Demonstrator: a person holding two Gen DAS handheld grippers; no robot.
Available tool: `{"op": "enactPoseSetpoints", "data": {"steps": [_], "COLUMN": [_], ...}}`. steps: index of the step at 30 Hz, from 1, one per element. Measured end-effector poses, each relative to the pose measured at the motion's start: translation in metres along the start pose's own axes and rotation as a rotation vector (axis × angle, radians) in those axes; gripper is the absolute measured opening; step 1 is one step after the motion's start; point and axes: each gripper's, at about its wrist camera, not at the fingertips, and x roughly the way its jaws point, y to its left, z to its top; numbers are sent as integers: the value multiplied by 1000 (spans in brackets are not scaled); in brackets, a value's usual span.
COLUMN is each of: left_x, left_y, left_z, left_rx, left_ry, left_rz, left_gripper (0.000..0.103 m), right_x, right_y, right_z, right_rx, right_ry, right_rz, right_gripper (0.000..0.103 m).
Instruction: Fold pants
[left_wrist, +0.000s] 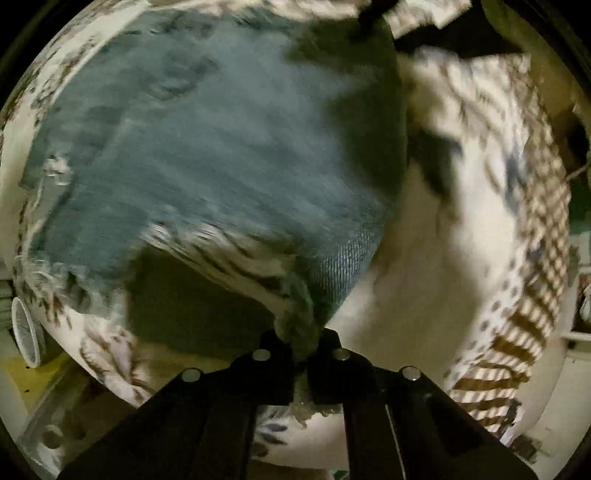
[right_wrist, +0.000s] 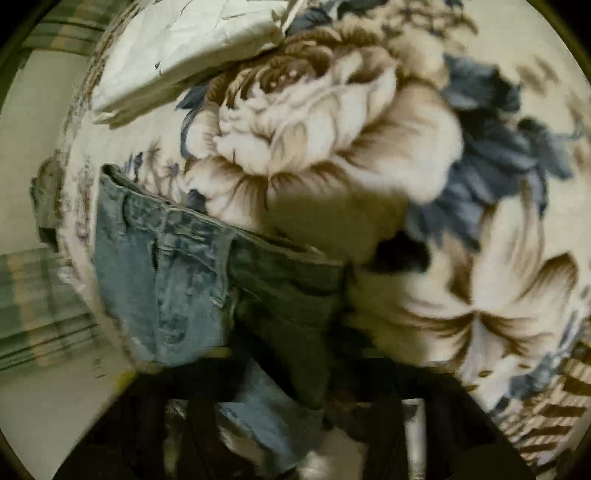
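Observation:
The pants are blue denim jeans (left_wrist: 221, 147) with a frayed hem, spread over a floral blanket (left_wrist: 461, 221). My left gripper (left_wrist: 301, 347) is shut on a frayed hem corner of the jeans and lifts it off the blanket. In the right wrist view the jeans' waistband and pocket (right_wrist: 177, 266) lie at the lower left. My right gripper (right_wrist: 291, 391) is at the bottom, blurred and dark, with denim bunched between its fingers; it looks shut on the jeans. The frames are motion-blurred.
The blanket (right_wrist: 332, 129) bears a large brown rose and blue leaves, with a striped border (left_wrist: 517, 332) on the right. A folded white cloth (right_wrist: 192, 48) lies at the top left. A white cup (left_wrist: 26, 328) stands off the bed's left edge.

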Motion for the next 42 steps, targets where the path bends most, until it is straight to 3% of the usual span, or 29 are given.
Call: {"op": "enactPoseSetpoints", "data": {"steps": [4,8,13,19,23,30,37,40,42], "left_x": [-48,-91,-137,-135,-107,-57,-44,-48,-56], "left_y": [35,98,182,263,316,357,367,375,379], "left_z": [13,24,33,60,86,95,81,75,73], "left_rx": [-44,-124,-262,-402,-453,-514,-605,-665,-686], "left_ry": [-60,-131,-242,-331,-324,-246,-225,-236,-259], "left_rz": [-42,-81,-78,-9,42,18,-11,-36,-3], "left_gripper": [2,2,2,2,2,3,7,10,22], "right_x": [-30,-64,-92,-69,-32,24,56,55,48], "right_y": [35,82,170,289,349,383,394,394,393], "right_z": [-9,-12,-1,23,43,60,63,65,64], "right_rx": [-40,-78,-158,-283,-345,-401,-447,-436,-442], "right_ry": [-42,-79,-100,-114,-121,-81,-33,-8,-8], "right_rz": [-11,-37,-19,-41,-103,-199,-242,-190,-159], "right_gripper": [18,16,16,15,15,15,18,31,48]}}
